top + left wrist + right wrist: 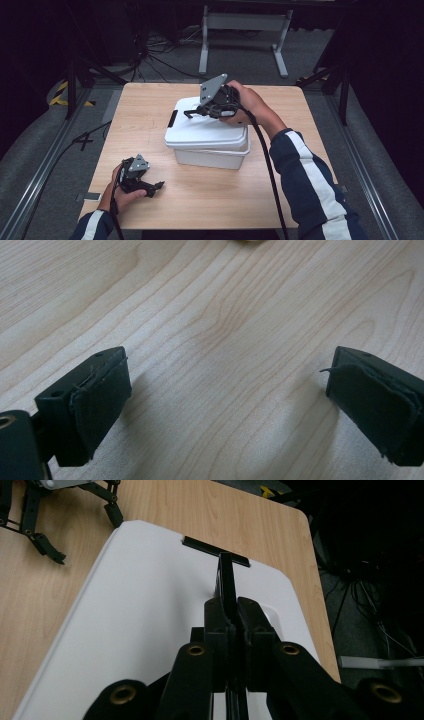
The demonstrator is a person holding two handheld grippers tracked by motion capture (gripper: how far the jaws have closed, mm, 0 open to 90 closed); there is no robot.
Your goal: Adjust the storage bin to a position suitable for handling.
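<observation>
White lidded box (207, 137) on the table (150, 107); right hand-held gripper (192, 113) pinches its black handle (227, 577); left hand-held gripper (159, 186) spread.

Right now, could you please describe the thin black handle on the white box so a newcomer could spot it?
On the light wooden table stands a white plastic lidded box. Above its lid, a thin black handle is pinched between the shut right gripper. It is the slim dark piece standing out against the plain white lid.

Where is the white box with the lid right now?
In the high view, the white box sits at the middle of the wooden table, under the right gripper, whose fingers pinch its black handle.
</observation>
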